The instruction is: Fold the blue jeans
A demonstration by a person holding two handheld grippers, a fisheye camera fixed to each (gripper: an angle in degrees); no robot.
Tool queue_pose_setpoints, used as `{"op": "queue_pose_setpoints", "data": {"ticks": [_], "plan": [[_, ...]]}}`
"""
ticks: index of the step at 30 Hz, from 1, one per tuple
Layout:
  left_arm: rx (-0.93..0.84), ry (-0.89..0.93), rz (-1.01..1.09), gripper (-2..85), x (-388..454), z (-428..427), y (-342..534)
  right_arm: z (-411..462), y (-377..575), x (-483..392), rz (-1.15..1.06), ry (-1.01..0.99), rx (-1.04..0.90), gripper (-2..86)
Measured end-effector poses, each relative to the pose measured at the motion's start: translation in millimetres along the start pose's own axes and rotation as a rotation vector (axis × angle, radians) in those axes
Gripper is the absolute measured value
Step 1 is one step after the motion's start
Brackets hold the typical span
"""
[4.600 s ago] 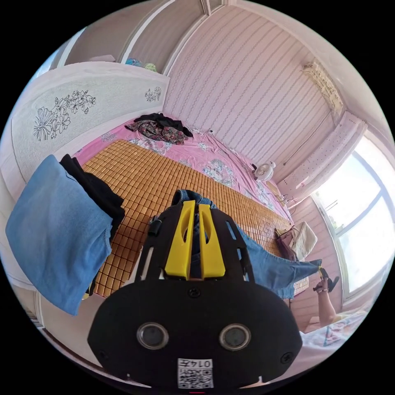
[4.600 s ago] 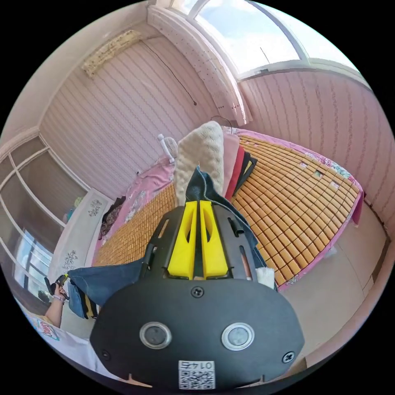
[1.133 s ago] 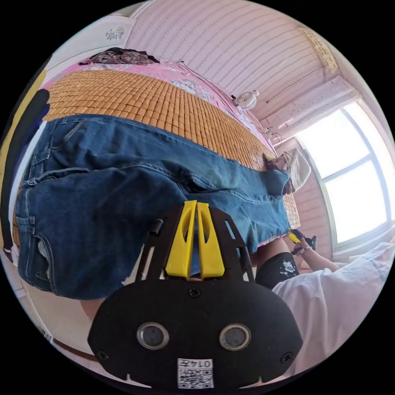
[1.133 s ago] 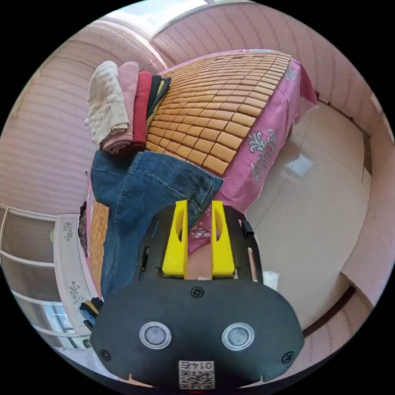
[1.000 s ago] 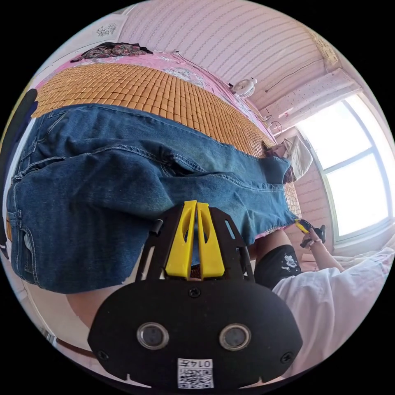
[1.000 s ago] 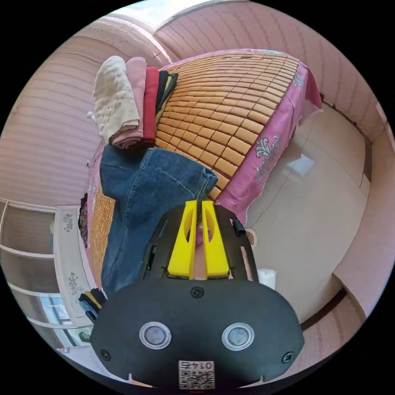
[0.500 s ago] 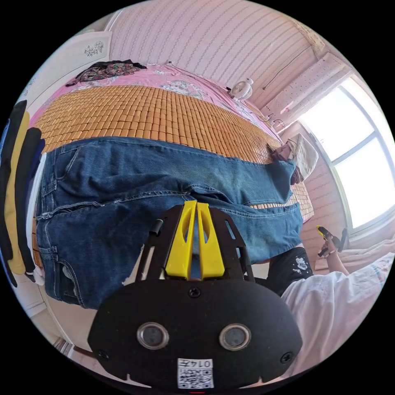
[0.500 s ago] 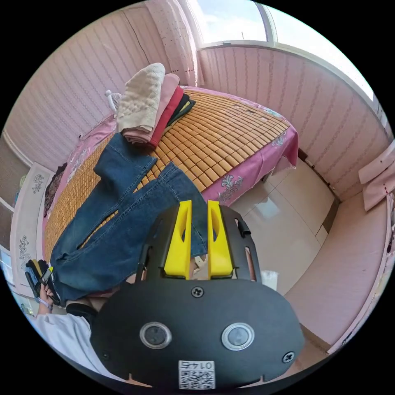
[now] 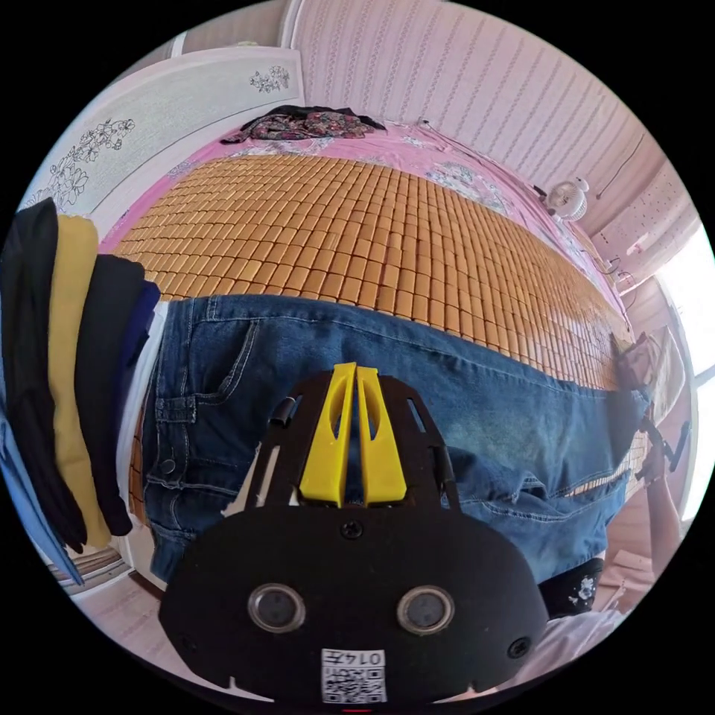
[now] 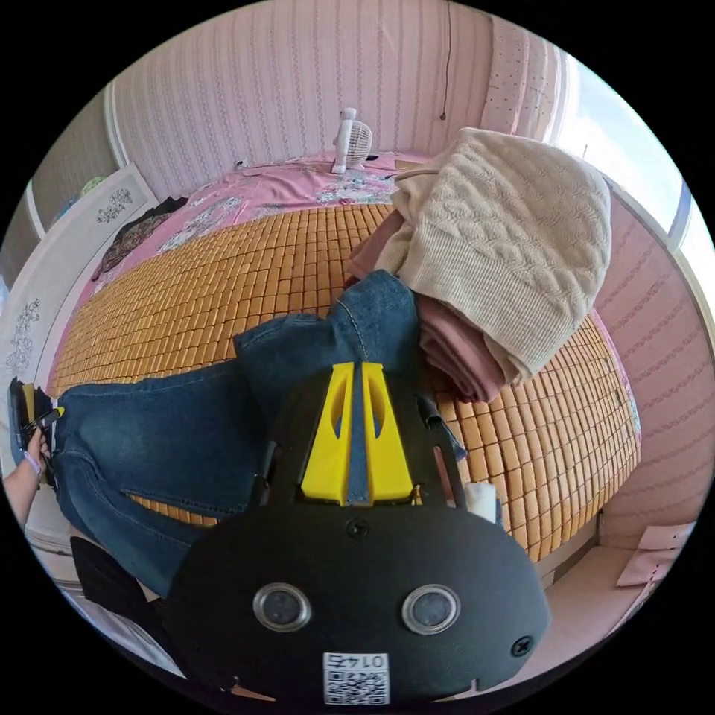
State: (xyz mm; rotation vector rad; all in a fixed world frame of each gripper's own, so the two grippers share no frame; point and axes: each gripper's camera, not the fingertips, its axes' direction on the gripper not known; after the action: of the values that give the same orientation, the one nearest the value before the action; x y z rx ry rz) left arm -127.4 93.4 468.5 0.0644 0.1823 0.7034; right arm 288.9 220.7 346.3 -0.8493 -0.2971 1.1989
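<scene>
Blue jeans [image 9: 462, 402] lie spread lengthwise on the bamboo mat [image 9: 357, 223] covering the bed, along the mat's near edge, legs slightly parted. Left gripper [image 9: 356, 432] sits over the waist end, yellow jaws pressed nearly together with denim showing in the slit between them; looks like a pinch on the jeans near the waistband. Right gripper [image 10: 357, 439] is at the leg-hem end, jaws close together with a strip of denim between them, gripping the cuff. That cuff end touches a stack of folded clothes [image 10: 491, 275] on the mat, cream knit on top, pink under it. Another folded pile [image 9: 67, 372], black, yellow and dark blue, stands just beside the waist end of the jeans. Dark floral garment [image 9: 305, 123] lies at the mat's far side by the headboard [image 9: 134, 141]. Small fan [image 10: 350, 145] beyond the mat by the wall. A hand [image 10: 26, 465] shows near the waist end.
</scene>
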Motion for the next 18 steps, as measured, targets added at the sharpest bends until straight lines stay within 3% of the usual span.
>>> {"op": "queue_pose_setpoints", "data": {"ticks": [3, 9, 18], "plan": [[-0.095, -0.162, 0.047, -1.0, 5, 22, -6, 48, -17, -15, -0.005, 0.058, -0.118, -0.1], [0.045, -0.093, -0.045, -1.0, -16, 10, 16, 75, -20, -20, -0.011, 0.352, -0.190, -0.3], [0.035, -0.080, -0.079, -1.0, -43, -11, 24, 72, -5, -5, 0.161, 0.310, -0.165, -0.5]]}}
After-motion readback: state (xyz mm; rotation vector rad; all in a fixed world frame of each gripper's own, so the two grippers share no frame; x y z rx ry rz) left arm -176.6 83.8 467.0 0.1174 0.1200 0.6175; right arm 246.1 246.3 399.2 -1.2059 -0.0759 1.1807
